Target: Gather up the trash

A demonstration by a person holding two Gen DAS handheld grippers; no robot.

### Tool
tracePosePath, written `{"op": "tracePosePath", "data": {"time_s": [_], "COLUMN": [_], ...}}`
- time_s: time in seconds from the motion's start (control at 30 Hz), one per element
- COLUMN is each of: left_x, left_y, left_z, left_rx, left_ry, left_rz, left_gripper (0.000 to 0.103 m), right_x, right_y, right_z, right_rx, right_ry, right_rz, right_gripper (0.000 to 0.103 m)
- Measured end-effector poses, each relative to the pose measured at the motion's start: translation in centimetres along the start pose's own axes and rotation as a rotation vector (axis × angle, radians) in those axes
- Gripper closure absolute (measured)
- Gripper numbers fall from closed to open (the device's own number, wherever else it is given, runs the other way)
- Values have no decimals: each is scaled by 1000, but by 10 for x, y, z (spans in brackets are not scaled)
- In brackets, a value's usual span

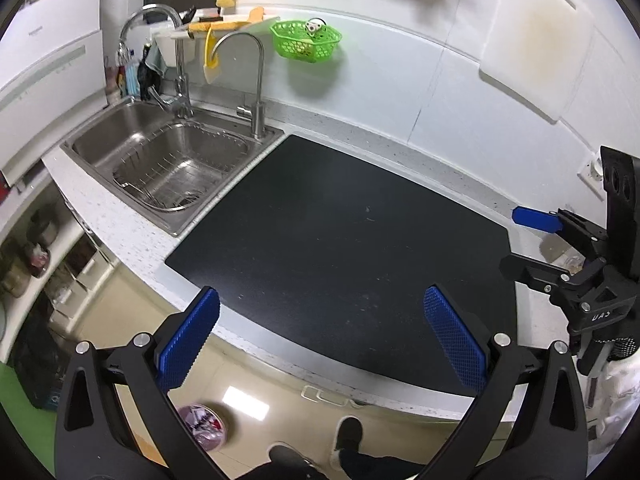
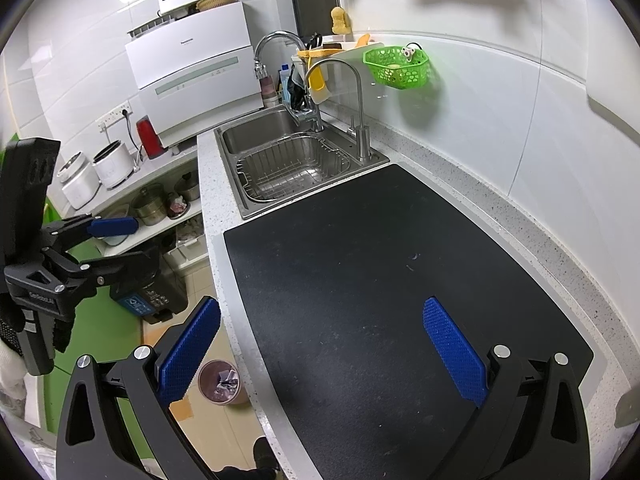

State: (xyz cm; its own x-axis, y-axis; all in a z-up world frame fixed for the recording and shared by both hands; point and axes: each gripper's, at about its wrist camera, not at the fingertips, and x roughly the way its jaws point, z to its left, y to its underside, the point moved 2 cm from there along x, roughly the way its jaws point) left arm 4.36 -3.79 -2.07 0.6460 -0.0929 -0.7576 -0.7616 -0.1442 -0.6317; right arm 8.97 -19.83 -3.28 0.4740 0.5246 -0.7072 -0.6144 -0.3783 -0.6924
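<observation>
The trash bin (image 2: pixel 220 382), a small round container with dark crumpled scraps inside, stands on the floor at lower left of the right wrist frame, beside the counter (image 2: pixel 224 304). Left gripper (image 1: pixel 322 336) and right gripper (image 2: pixel 322 344) both have blue pads spread wide, holding nothing, above the black mat (image 2: pixel 380 280).

One black mat (image 1: pixel 340 248), one sink (image 1: pixel 160 168) with two faucets (image 1: pixel 256 80), one green basket (image 1: pixel 306 40), two rice cookers (image 2: pixel 96 172).

Small round trash bin (image 2: pixel 219 382) on floor beside counter, scraps inside.
</observation>
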Motion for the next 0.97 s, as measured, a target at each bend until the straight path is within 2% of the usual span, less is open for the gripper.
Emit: {"op": "tracePosePath", "data": {"time_s": [0.07,0.2,0.4,0.97], "left_x": [2,3,5,7], "left_y": [1,3,5,4], "left_z": [0,-3,1,2], "left_rx": [-1,13,-19,-29], "left_ry": [-1,-53,-38,-37], "left_rz": [11,13,15,21], "left_gripper": [3,3,3,3], "right_x": [1,3,2,3], "right_y": [-1,-2,-1,-2], "right_z": [-4,-4,-3,-3], "right_rx": [-1,-1,-1,0], "right_ry": [-2,-6,-7,-9], "right_rz": [2,5,4,4], "right_gripper": [6,6,6,6]}}
